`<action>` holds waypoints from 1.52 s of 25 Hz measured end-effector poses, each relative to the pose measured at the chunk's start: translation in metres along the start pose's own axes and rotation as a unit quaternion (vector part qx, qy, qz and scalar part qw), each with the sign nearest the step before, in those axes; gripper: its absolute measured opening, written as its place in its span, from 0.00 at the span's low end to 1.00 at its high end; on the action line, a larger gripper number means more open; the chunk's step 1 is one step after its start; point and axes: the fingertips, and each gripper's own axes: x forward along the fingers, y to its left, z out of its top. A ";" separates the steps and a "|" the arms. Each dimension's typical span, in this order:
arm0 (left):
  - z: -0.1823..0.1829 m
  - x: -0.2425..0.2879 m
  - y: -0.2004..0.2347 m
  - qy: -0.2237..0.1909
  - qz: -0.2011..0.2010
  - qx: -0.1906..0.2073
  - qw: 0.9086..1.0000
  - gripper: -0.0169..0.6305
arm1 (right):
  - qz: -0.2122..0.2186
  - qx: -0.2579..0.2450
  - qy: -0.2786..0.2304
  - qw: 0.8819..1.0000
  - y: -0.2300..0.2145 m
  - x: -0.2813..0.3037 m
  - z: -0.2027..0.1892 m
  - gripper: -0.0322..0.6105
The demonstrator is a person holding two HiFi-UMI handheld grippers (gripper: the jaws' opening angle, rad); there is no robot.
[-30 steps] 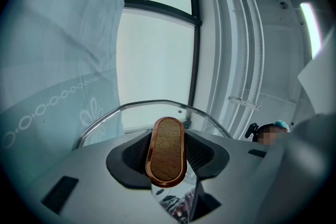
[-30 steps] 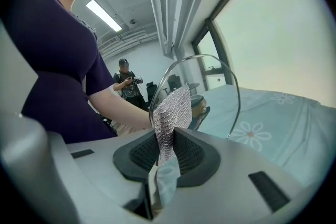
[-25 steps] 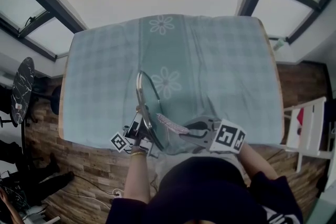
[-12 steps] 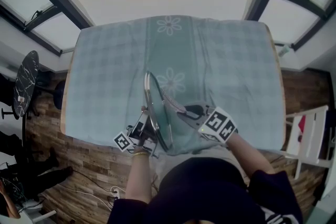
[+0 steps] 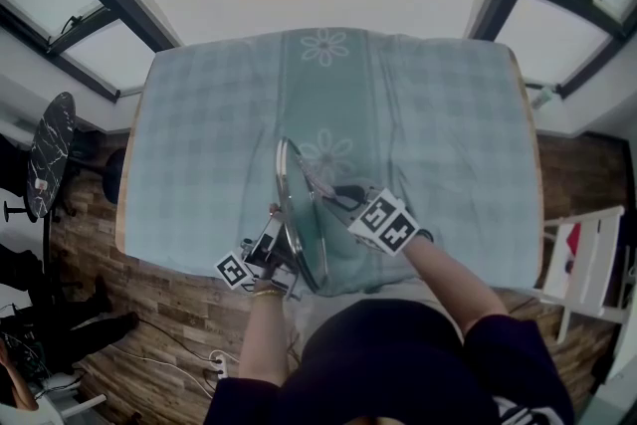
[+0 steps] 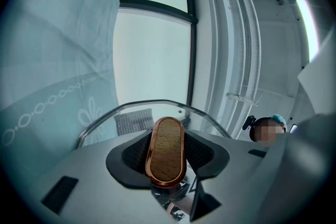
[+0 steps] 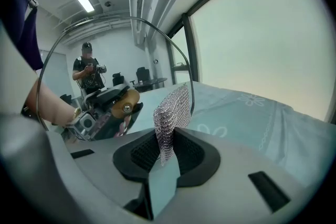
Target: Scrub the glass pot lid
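1. Near the near edge of the cloth-covered table (image 5: 448, 114), a little left of its middle, a glass pot lid (image 5: 297, 204) stands upright on its rim. The cloth is teal, checked, with daisy prints.
2. The left gripper (image 5: 279, 236) comes in from the near side. Its jaws are clamped on the lid's wooden knob (image 6: 167, 157), one dark pad on either side of it.
3. The right gripper (image 5: 336, 196) reaches in from the right, on the face of the lid away from the knob.
4. Its jaws pinch a strip of metal mesh scrubber (image 7: 171, 113), which sticks up out of the pads.
5. The scrubber's free end lies at the glass, just inside the metal rim.
6. Seen through the glass from the right gripper view, the knob and the left gripper show on the far side of the lid.
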 end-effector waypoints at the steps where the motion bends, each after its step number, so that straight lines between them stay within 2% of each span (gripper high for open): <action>1: 0.000 0.000 0.000 0.001 -0.001 0.000 1.000 0.29 | -0.002 -0.001 0.002 1.000 -0.001 0.003 0.000 0.16; 12: 0.002 0.000 0.000 0.007 -0.005 -0.005 1.000 0.29 | 0.015 -0.018 0.013 1.000 0.013 0.022 -0.007 0.16; 38: 0.004 0.005 0.006 0.039 -0.006 -0.034 0.999 0.29 | 0.023 0.017 0.049 0.998 0.081 0.014 -0.053 0.16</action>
